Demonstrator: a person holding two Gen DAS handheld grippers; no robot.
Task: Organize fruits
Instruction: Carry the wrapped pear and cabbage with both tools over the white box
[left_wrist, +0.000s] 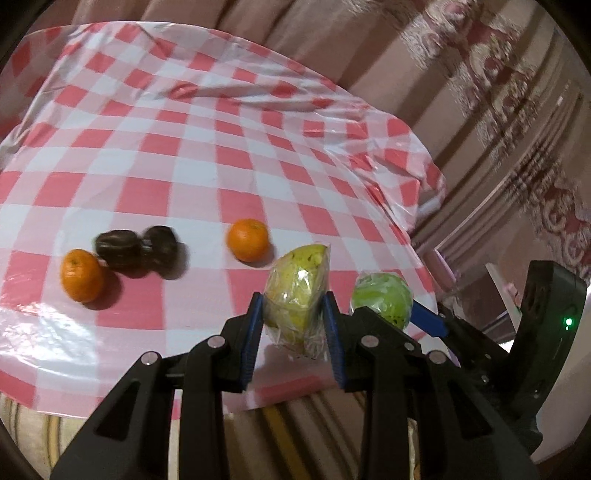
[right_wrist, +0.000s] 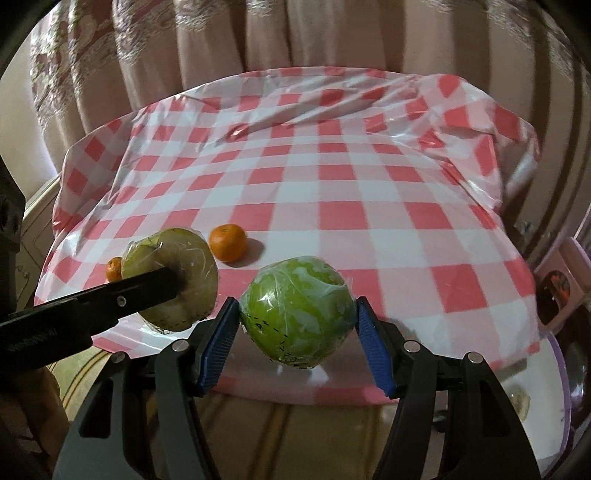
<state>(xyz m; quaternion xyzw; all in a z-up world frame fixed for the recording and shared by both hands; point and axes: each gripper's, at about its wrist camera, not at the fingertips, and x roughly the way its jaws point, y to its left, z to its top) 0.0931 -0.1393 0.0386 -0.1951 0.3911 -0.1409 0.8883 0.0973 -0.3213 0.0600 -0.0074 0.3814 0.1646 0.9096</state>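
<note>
1. While the left claw (left_wrist: 293, 314) pinches a wrapped yellow-green apple half (left_wrist: 295, 291) above the worktop's (left_wrist: 184, 166) near edge, two oranges (left_wrist: 247, 240) lie beyond.
2. Right claw (right_wrist: 297, 314) clamps a wrapped green apple (right_wrist: 297, 314) just beside it.
</note>
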